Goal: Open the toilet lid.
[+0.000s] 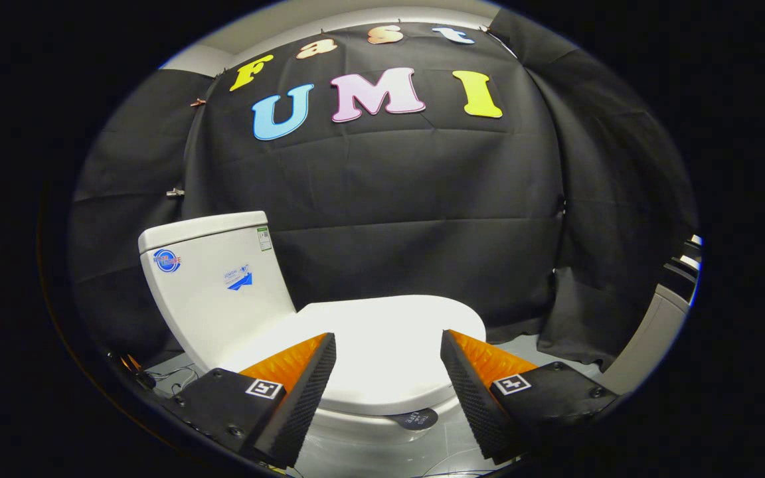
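Note:
A white toilet stands just ahead of me, seen from its side. Its lid (389,345) lies flat and closed over the bowl, and the near edge of the lid runs between my two fingers. The white tank (213,282) rises behind the lid, beyond my left finger, with small stickers on its side. My gripper (388,348) is open, held a little above and in front of the lid's side edge, with nothing between its fingers. A dark round sticker (417,419) sits on the bowl below the lid's rim.
Black cloth walls close the booth behind and to both sides of the toilet. A pale grey floor (522,348) shows past the bowl. Cables (170,378) lie on the floor by the tank's base. A light-coloured unit (655,332) stands past my right finger.

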A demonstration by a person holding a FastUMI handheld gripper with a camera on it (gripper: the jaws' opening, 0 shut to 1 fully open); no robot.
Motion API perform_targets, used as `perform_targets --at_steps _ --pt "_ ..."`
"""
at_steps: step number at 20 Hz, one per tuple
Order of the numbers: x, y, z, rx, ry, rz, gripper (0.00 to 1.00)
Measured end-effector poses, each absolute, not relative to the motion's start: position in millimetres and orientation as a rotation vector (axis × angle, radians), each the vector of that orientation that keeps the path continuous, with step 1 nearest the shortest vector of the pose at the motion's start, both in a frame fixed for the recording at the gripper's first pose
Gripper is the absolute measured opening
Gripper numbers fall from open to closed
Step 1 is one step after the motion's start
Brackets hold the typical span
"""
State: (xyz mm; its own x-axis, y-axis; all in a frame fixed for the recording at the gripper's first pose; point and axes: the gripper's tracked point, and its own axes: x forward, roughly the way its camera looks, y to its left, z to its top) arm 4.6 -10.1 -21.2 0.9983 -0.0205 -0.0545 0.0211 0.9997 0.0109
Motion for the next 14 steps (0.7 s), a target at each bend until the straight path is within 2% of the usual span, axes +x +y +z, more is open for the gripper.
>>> perform_targets --at_steps 14 --pt "7 -32 -55 0.059 0.161 -0.056 0.99"
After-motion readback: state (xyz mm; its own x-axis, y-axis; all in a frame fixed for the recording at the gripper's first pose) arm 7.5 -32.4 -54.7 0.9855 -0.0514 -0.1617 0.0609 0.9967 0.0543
